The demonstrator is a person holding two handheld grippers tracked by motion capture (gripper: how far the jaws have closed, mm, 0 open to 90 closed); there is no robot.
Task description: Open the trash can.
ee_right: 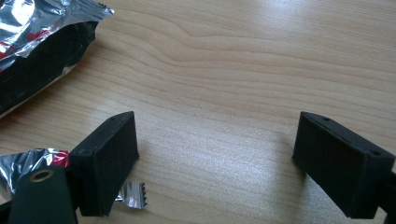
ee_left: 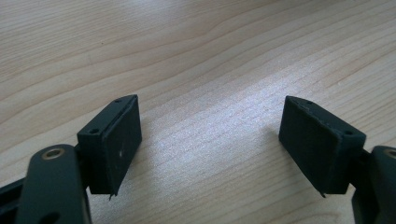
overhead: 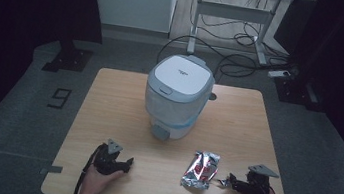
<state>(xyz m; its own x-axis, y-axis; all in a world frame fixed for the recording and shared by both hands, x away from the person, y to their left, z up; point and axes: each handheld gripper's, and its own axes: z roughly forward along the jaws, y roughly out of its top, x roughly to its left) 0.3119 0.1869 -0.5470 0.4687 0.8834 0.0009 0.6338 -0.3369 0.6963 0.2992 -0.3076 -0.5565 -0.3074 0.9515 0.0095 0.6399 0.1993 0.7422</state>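
Both tools rest on the bench (overhead: 109, 99), left tool (overhead: 127, 163) and right tool (overhead: 227, 181) spread apart, foil packet (overhead: 200, 170) between them.

One camera overhead, two riding low on the grippers.

From the high view we look forward and down over the whole tabletop (overhead: 109, 99) and the floor beyond it, from well back. In the left gripper view we sit close above the wood, looking along the left gripper (ee_left: 210, 140) at bare grain. In the right gripper view we sit equally near, behind the right gripper (ee_right: 217, 158); the foil packet (ee_right: 42, 42) at its upper left is shared with the high view (overhead: 200, 170).
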